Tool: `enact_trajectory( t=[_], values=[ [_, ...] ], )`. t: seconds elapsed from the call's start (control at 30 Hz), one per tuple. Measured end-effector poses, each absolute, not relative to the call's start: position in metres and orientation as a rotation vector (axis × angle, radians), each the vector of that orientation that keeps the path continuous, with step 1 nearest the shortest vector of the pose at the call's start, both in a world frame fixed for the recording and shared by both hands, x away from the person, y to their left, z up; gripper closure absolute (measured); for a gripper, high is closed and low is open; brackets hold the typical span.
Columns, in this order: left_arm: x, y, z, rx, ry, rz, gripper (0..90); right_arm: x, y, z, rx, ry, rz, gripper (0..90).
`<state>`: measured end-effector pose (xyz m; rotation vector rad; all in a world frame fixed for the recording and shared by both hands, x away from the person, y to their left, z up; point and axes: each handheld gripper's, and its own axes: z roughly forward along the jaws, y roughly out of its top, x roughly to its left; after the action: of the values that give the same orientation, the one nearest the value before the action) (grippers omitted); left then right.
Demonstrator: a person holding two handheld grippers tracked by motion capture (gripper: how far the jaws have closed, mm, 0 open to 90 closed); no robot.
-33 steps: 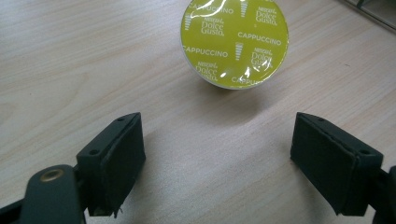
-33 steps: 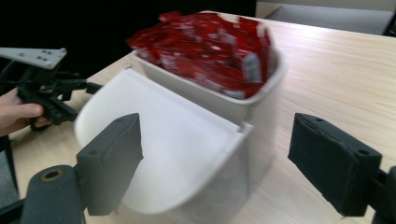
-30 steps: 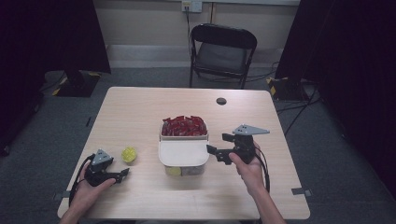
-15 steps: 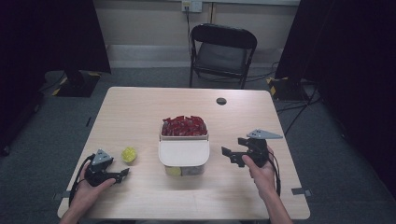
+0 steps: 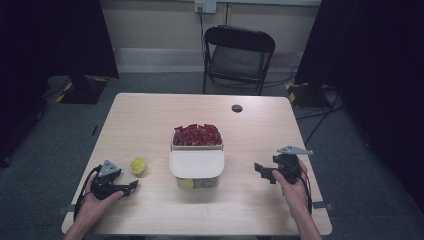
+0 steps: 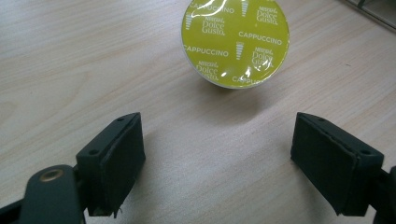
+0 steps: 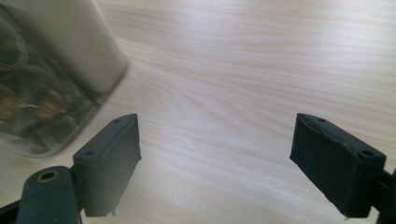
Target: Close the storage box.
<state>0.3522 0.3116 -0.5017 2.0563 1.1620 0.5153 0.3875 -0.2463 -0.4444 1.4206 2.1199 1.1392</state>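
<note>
Cappuccino capsule (image 6: 235,43) sits on the table (image 5: 150,120) just ahead of the left gripper (image 6: 217,158), both grippers' jaws wide apart, empty.

yellow-green cappuccino capsule (image 6: 235,43) sits foil-up on the table, left of the container.

2 blk grippers (image 5: 134,186), grey plates, blk cables.
</note>
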Motion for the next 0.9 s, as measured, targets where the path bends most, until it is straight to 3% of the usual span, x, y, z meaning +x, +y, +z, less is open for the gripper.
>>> enact_trajectory(
  t=[0.53,0.9],
  values=[
    [0.352,0.312,-0.502,2.057,1.162,0.516,16.9,0.389,-0.266,-0.486,1.516,2.122,0.811,14.8],
    [0.352,0.311,-0.502,2.057,1.162,0.517,16.9,0.384,-0.266,-0.497,1.515,2.038,0.826,9.6]
  ],
)
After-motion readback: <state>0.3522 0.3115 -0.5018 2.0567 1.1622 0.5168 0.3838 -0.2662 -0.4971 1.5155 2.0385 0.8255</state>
